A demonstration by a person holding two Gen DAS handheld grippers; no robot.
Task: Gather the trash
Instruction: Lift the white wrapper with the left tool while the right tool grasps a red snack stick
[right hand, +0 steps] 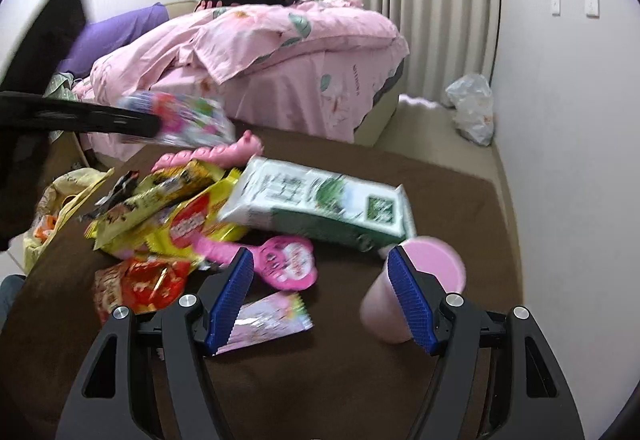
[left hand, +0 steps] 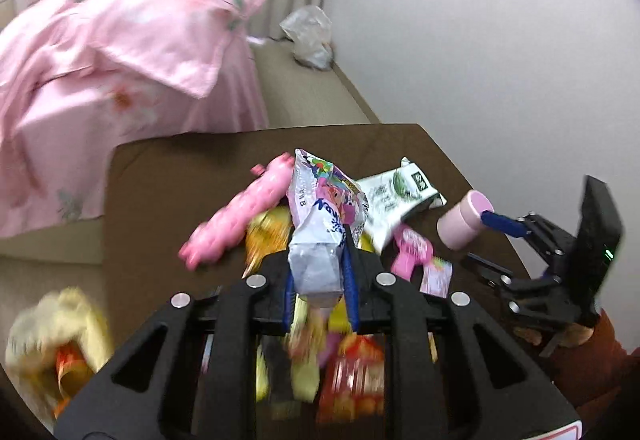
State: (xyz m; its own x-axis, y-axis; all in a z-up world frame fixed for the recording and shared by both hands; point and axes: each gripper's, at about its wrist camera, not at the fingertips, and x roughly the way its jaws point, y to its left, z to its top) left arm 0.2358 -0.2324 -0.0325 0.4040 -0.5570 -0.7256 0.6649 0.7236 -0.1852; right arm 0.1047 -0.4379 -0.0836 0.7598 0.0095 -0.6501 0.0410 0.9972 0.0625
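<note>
My left gripper (left hand: 320,240) is shut on a silver and pink snack wrapper (left hand: 324,216) and holds it above the brown table (left hand: 168,176). The same wrapper (right hand: 188,116) shows at the left in the right wrist view. My right gripper (right hand: 324,260) is open and empty, low over the table. Its right finger touches a pink cup (right hand: 424,284) lying on its side. Yellow and red snack wrappers (right hand: 168,216), a pink wrapper (right hand: 268,324) and a pink heart-shaped pack (right hand: 288,260) lie between the grippers. The right gripper (left hand: 504,224) also shows in the left wrist view beside the cup (left hand: 466,218).
A green and white tissue pack (right hand: 320,208) and a long pink toy (left hand: 240,212) lie on the table. A yellow bag with trash (left hand: 56,344) sits on the floor at the left. A bed with pink bedding (right hand: 280,56) stands behind. A clear plastic bag (right hand: 472,108) lies by the wall.
</note>
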